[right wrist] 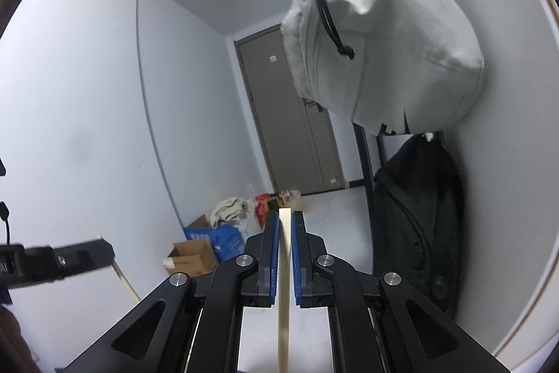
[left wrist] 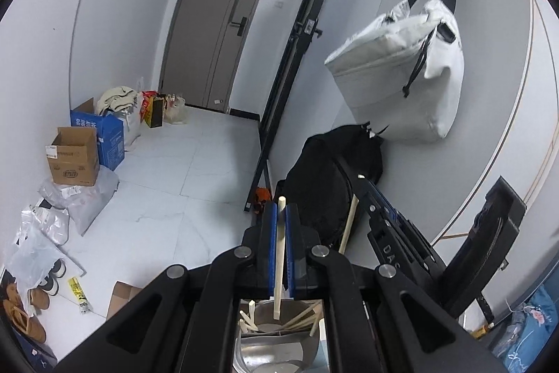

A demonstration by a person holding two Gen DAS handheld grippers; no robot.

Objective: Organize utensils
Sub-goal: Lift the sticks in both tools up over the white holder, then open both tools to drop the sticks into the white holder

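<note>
Pale wood runs up between the blue pads of each claw: the left claw (left wrist: 281,215) is clamped tight on one chopstick (left wrist: 279,254), which stands almost upright with its lower end hanging over a steel pot (left wrist: 276,352). More chopsticks (left wrist: 300,317) lie loose and crossed in that pot, just under the claw. In the right wrist view the right claw (right wrist: 284,222) pinches a second chopstick (right wrist: 283,285) the same way, its tip showing just past the fingertips.

The step in hand looks like carrying a lifted pair to wherever it belongs; that place is not in view. To do it well, each grip should hold firm, since a thin smooth stick can swivel between flat pads, and the two sticks want keeping parallel and apart. The right claw sits near the left one, so neither should swing across. Beyond hang a black bag (left wrist: 335,163) and a white bag (left wrist: 401,76) against the wall, near enough to snag.
</note>
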